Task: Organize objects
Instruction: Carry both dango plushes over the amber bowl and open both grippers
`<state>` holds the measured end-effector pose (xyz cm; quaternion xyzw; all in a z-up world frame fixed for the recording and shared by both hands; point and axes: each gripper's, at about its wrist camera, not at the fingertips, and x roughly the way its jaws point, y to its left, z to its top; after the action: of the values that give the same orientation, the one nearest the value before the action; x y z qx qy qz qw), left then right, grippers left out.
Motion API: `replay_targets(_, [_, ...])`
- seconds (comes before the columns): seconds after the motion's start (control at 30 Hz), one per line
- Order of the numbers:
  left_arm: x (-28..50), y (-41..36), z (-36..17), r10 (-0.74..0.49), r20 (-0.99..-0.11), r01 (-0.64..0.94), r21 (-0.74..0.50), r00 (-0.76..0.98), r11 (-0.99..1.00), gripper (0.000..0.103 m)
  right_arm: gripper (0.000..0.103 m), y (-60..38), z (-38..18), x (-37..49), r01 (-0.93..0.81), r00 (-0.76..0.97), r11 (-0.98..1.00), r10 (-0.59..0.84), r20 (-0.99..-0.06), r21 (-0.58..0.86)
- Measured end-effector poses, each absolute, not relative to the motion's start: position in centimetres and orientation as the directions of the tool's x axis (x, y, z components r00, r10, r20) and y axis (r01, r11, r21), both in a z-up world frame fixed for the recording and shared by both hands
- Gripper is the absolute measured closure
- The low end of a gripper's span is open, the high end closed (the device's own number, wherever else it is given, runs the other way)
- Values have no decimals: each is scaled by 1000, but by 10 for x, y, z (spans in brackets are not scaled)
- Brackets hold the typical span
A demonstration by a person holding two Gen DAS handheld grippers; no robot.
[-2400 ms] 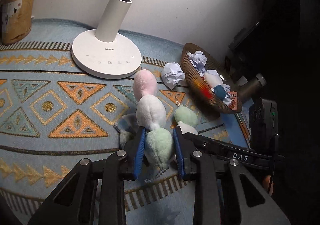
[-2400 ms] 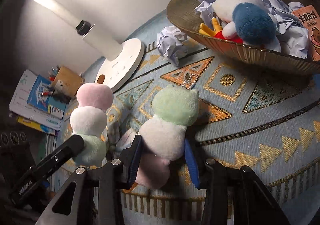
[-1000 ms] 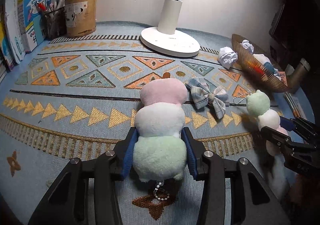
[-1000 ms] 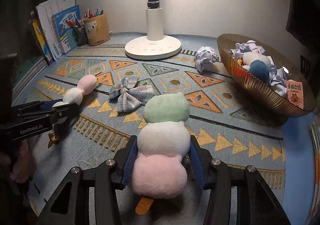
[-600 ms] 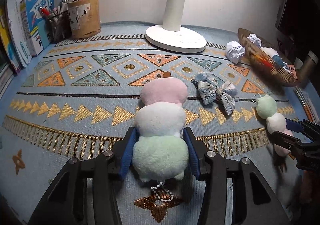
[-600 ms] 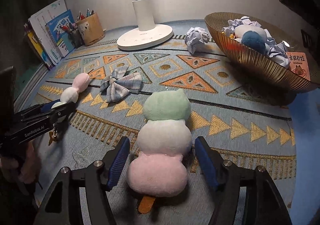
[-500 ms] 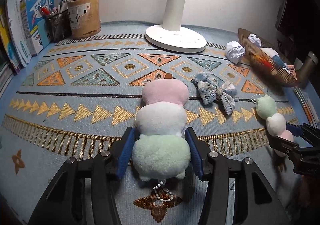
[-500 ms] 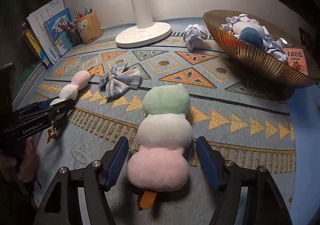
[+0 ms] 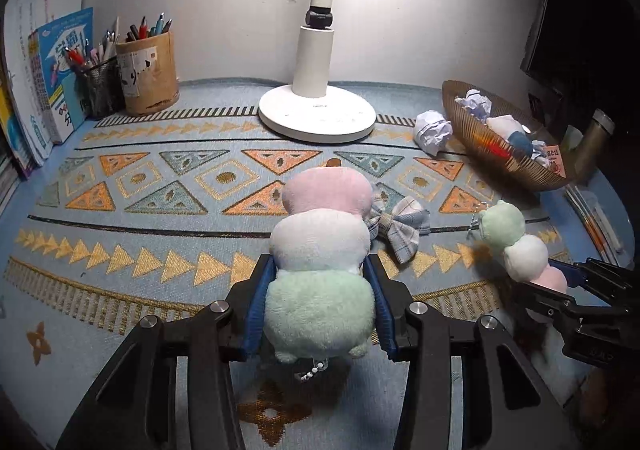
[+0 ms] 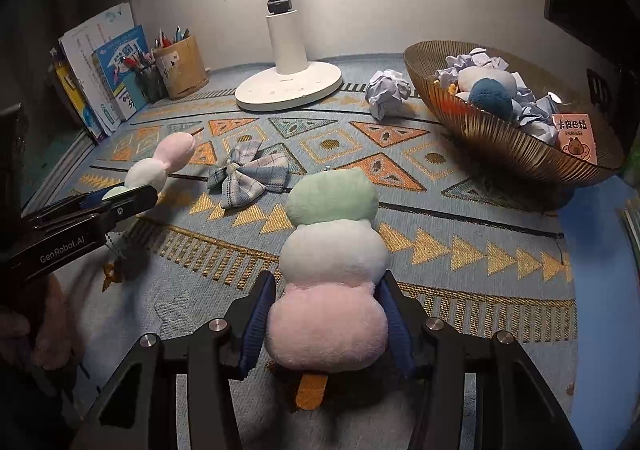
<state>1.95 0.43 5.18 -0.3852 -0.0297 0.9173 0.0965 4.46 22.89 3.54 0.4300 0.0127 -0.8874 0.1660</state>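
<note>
While each plush skewer lies on the mat, both tools clench them: left tool [image 9: 318,306] the plush skewer [image 9: 320,270], right tool [image 10: 326,324] the second plush skewer [image 10: 332,270].

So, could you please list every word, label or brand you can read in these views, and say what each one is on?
"GenRobot.AI": white lettering on the side of the left gripper, seen from the right wrist.
Card with a capybara drawing in the gold bowl: Chinese characters, too blurred to read.
Blue booklet by the wall: Chinese title, too small.
Pen holder label: blurred.
Lamp base: tiny marks, unreadable.
</note>
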Motion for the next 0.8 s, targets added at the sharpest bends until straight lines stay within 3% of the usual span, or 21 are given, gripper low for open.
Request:
replay_targets(0.17, [-2,43,97,300,-628,-260,-158,-718,-952,61,52,270,88,44,279,-662,-940,-338,-669,198])
replay_targets(0.33, [-46,103,133,403,-567,-362,-190,-718,-912,61,52,338,142,16,95,-797,-957,-239,-554,275])
replay_targets(0.47, [-85,148,138,478,-561,-422,-237,-675,-875,61,52,389,150,-26,-82,-793,-931,-155,-590,355])
replay_targets(0.67, [-117,200,137,482,-569,-446,-213,-666,-869,60,52,411,149,-71,-141,-788,-904,-144,-599,403])
replay_targets(0.73, [-123,210,137,471,-559,-443,-196,-682,-875,54,51,412,148,-83,-152,-789,-902,-136,-599,405])
replay_targets(0.77, [-126,213,134,466,-563,-439,-194,-682,-877,43,42,412,145,-89,-157,-784,-902,-134,-607,402])
replay_targets(0.8, [-130,216,132,466,-575,-436,-201,-673,-877,22,34,414,141,-93,-168,-774,-900,-132,-620,401])
